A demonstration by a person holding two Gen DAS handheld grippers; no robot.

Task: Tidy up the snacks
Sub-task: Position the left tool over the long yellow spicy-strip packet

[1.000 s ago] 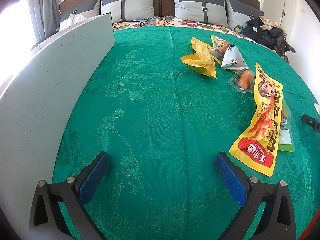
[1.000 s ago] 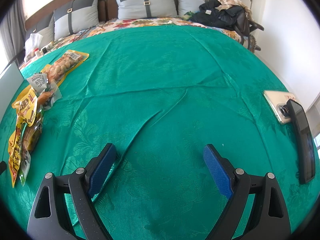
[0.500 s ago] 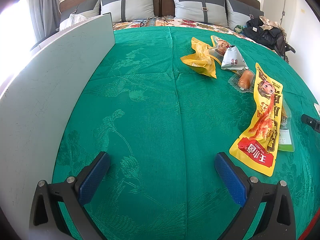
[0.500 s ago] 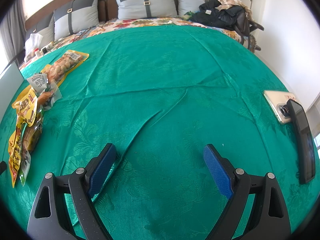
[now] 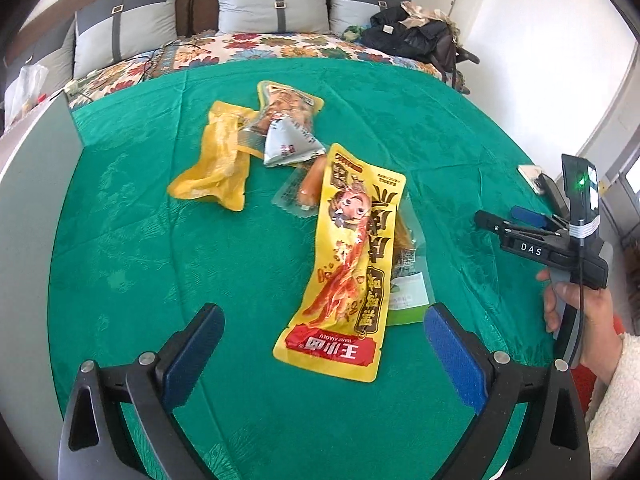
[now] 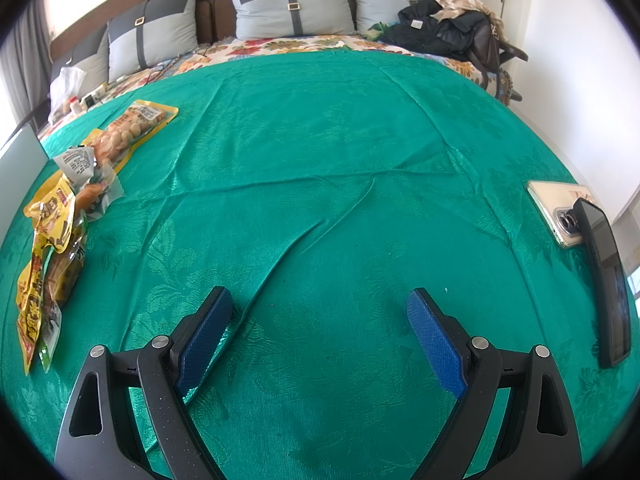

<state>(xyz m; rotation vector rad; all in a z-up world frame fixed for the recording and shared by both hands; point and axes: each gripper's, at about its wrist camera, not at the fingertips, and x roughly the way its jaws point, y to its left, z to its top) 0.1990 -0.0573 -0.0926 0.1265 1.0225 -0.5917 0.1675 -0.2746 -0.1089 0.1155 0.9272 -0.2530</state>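
The snacks lie in a loose cluster on the green bedspread [image 5: 132, 248]. Nearest to my left gripper [image 5: 322, 354] is the long yellow snack packet [image 5: 352, 256] with a cartoon face and a red band at its near end; that end sits between my spread blue pads [image 5: 454, 354], which touch nothing. Under its right edge lies a green-and-clear packet [image 5: 408, 292], partly covered. Just beyond are a clear-wrapped sausage [image 5: 308, 182], a small silver triangular packet [image 5: 290, 144], a crumpled yellow bag [image 5: 220, 160] and, farthest, a yellow packet of pale round pieces [image 5: 288, 102]; these overlap one another.

My left gripper's jaws stand wide open, tilted down over the bedspread. My right gripper [image 6: 320, 330] is wide open too and holds nothing, only bare green cloth between its pads [image 6: 434, 336]. In its view the snack cluster sits far to the left, well apart from it. In the left view my right hand [image 5: 576, 308], in a white fleecy sleeve [image 5: 612, 392], grips its handle.

At the right edge of the bedspread lie a phone in a clear case [image 6: 556, 210] and a dark phone [image 6: 606, 284], touching. A grey board [image 5: 28, 216] stands along the left. Grey pillows [image 6: 292, 2] and a heap of dark clothes [image 6: 444, 26] sit at the head of the bed.
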